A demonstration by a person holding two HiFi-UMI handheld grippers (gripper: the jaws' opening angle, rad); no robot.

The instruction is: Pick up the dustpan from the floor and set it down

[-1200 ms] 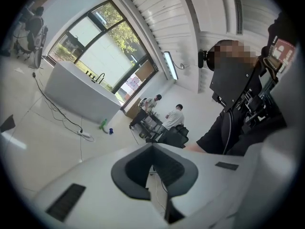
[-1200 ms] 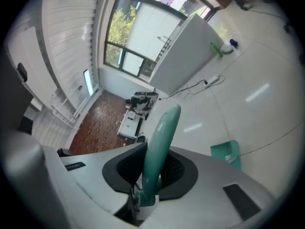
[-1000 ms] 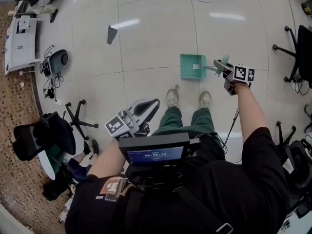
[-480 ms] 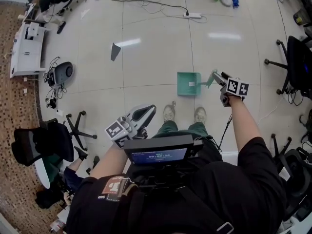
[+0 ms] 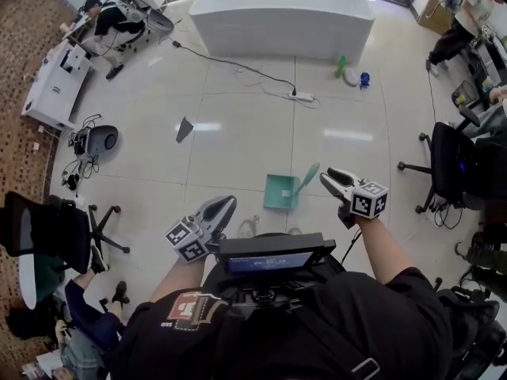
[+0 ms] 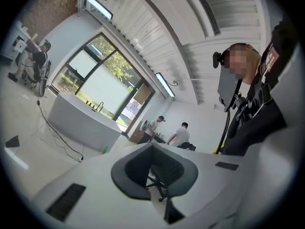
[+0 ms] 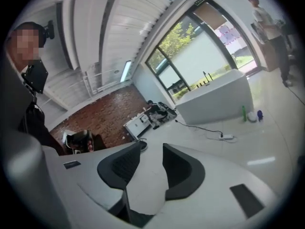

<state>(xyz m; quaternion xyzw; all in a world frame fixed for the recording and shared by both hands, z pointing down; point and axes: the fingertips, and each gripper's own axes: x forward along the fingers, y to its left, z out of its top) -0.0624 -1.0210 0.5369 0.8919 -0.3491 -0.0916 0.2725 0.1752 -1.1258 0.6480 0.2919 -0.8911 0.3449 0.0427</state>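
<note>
The green dustpan [image 5: 280,191] rests on the pale tiled floor just ahead of the person's feet, its handle [image 5: 308,176] slanting up to the right. My right gripper [image 5: 329,179] hovers raised beside the handle's top end and holds nothing. Its jaws are closing, and only floor shows through the gap between them in the right gripper view [image 7: 151,152]. My left gripper [image 5: 224,206] is raised at the left, well clear of the pan. In the left gripper view [image 6: 152,148] its tips meet and it is empty.
A long white counter [image 5: 281,14] stands at the back, with a power strip and cable [image 5: 303,96] and bottles [image 5: 342,66] on the floor before it. Office chairs stand at right [image 5: 447,169] and left [image 5: 47,228]. A grey scrap [image 5: 184,129] lies on the tiles.
My right gripper has come off the dustpan's handle and risen. The left gripper has risen too. The head view has tilted up and now takes in the back of the room.
</note>
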